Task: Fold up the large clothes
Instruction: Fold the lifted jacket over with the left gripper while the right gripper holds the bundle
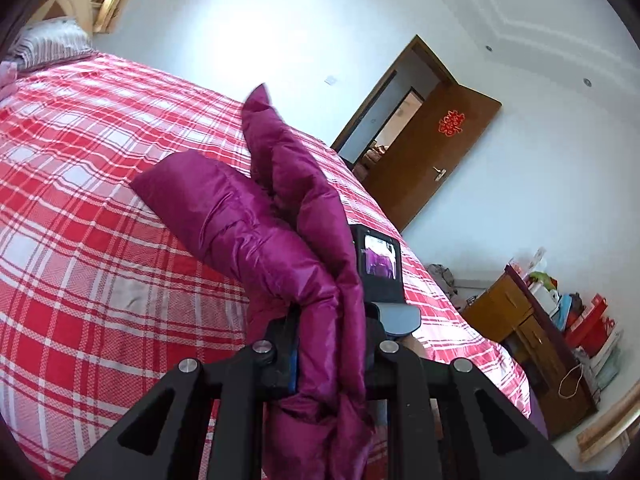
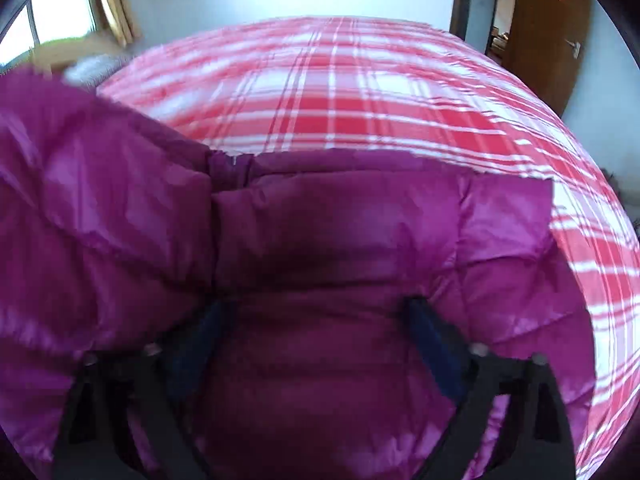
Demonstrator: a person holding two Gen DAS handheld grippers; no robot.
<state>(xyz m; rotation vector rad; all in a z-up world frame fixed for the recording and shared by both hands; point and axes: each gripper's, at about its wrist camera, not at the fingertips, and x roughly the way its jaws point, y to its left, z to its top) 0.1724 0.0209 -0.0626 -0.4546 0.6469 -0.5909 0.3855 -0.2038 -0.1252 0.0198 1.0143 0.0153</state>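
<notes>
While pinched in the left tool, purple jacket above plaid bed.

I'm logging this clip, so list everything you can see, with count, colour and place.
Down jacket: one, magenta, on the bed, part lifted.
Bedsheet: one, red and white plaid, covering the bed.
Pillow: one, striped grey, at the bed's head.
Door: one, brown, open, red paper cutting on it.
Cabinet: one, brown wood, by the wall, cluttered top.
Curtain: one, yellow, beside the window.
Left gripper: jaws shut on jacket fabric.
Right gripper: jaws wide, over the jacket.
</notes>
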